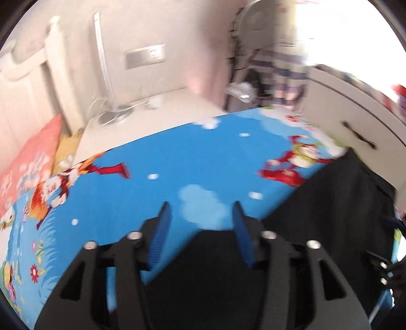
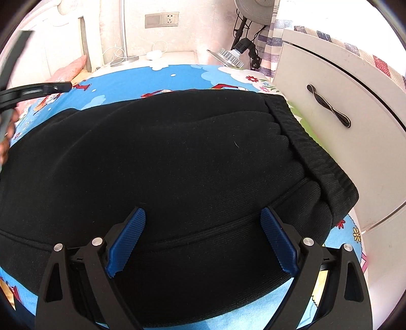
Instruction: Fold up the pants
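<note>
My right tool (image 2: 203,223) hangs low over the black pants (image 2: 177,157), its blue ribbed pads (image 2: 127,238) spread wide with nothing between them; whether the pads touch the cloth I cannot tell. The pants lie spread across a bed sheet (image 2: 177,76) printed with cartoon figures on blue, the ribbed waistband (image 2: 314,157) turned toward a white cabinet (image 2: 330,106) with a dark curved handle (image 2: 328,105) just beside the bed. My left tool (image 1: 201,215) is likewise released, jaws apart, above the near edge of the pants (image 1: 330,208), where the black fabric meets bare sheet (image 1: 177,157); that view is blurred. A pink pillow (image 1: 28,165) rests at the sheet's far left. Beyond the bed stands a white bedside desk (image 1: 162,114) carrying a lamp base (image 1: 111,115) and cables, with a wall socket (image 2: 162,20) above it and a striped curtain (image 2: 279,28) by the window.
</note>
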A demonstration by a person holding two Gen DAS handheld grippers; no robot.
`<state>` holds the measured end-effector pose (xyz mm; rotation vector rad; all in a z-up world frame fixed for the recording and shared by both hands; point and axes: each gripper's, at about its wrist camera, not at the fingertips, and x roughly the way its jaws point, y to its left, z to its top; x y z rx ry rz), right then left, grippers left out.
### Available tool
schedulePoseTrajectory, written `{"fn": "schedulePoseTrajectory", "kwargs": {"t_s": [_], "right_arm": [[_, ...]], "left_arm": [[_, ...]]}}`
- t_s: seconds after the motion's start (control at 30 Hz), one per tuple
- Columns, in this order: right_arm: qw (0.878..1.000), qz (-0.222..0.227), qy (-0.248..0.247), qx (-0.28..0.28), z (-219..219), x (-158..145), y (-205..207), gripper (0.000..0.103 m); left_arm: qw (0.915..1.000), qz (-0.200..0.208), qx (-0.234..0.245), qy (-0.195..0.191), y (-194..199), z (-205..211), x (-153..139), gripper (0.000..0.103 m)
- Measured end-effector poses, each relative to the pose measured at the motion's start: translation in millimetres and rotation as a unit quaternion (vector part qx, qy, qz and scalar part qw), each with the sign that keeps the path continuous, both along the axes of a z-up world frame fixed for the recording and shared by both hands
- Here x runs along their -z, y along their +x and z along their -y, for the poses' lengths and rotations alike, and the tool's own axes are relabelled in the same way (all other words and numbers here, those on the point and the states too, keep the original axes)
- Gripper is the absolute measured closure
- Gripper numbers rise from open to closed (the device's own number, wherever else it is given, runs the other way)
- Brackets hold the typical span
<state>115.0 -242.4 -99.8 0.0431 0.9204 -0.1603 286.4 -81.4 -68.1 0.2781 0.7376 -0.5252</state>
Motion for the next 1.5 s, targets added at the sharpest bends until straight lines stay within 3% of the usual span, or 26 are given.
{"fn": "schedulePoseTrajectory", "kwargs": {"t_s": [0.1, 0.17, 0.23, 0.27, 0.3, 0.4, 0.53, 0.6, 0.73, 0.83, 0.97, 1.07, 1.17, 1.23, 1.37, 1.4, 1.43, 1.5], "right_arm": [[1.000, -0.001, -0.001, -0.001, 1, 0, 1, 0.014], [1.000, 0.000, -0.002, -0.002, 1, 0, 1, 0.014], [1.000, 0.000, -0.003, -0.002, 1, 1, 1, 0.014], [1.000, 0.000, -0.004, -0.002, 0, 1, 1, 0.014], [1.000, 0.000, -0.004, -0.002, 0, 1, 1, 0.014], [1.000, 0.001, -0.006, -0.002, 0, 1, 0, 0.014], [1.000, 0.006, -0.006, 0.003, -1, 3, 0, 0.013], [1.000, 0.006, -0.007, 0.004, -2, 3, 0, 0.013], [1.000, 0.004, -0.010, 0.002, -2, 3, 1, 0.013], [1.000, 0.001, -0.011, 0.002, -3, 3, 1, 0.013], [1.000, -0.004, -0.014, 0.004, -3, 4, 4, 0.013], [1.000, -0.008, -0.015, 0.005, -3, 4, 6, 0.012], [1.000, -0.009, -0.017, 0.008, -4, 4, 8, 0.011], [1.000, -0.009, -0.020, 0.010, -4, 5, 9, 0.011], [1.000, -0.011, -0.020, 0.010, -4, 5, 9, 0.011], [1.000, -0.014, -0.019, 0.010, -4, 5, 10, 0.011], [1.000, -0.017, -0.019, 0.010, -4, 5, 11, 0.011], [0.999, -0.029, -0.019, 0.007, -3, 2, 14, 0.011]], "left_arm": [[0.9991, 0.004, 0.020, 0.036, -42, 20, 7, 0.053], [0.9977, -0.016, 0.053, 0.039, -69, 32, 21, 0.067], [0.9948, -0.008, 0.052, 0.088, -88, 39, 38, 0.075], [0.9919, -0.002, 0.040, 0.120, -92, 37, 48, 0.075], [0.9917, -0.004, 0.028, 0.125, -93, 33, 52, 0.074], [0.9940, -0.040, -0.063, 0.079, -79, -18, 52, 0.073], [0.9805, -0.055, -0.177, 0.064, -83, -99, 51, 0.073], [0.9748, -0.061, -0.210, 0.046, -93, -133, 51, 0.064], [0.9537, -0.060, -0.292, 0.036, -117, -201, 53, 0.055], [0.9343, -0.067, -0.349, 0.026, -137, -245, 53, 0.055], [0.9121, -0.055, -0.403, 0.050, -162, -283, 42, 0.056], [0.9072, -0.055, -0.417, 0.016, -186, -304, 35, 0.056], [0.9015, -0.062, -0.428, 0.027, -206, -322, 38, 0.056], [0.8845, -0.081, -0.459, 0.029, -219, -346, 45, 0.055], [0.8535, -0.073, -0.516, 0.014, -247, -391, 37, 0.056], [0.8516, -0.071, -0.519, 0.001, -253, -401, 33, 0.064], [0.8537, -0.067, -0.516, -0.016, -258, -406, 28, 0.064], [0.8597, -0.047, -0.509, -0.009, -261, -401, 19, 0.063]]}}
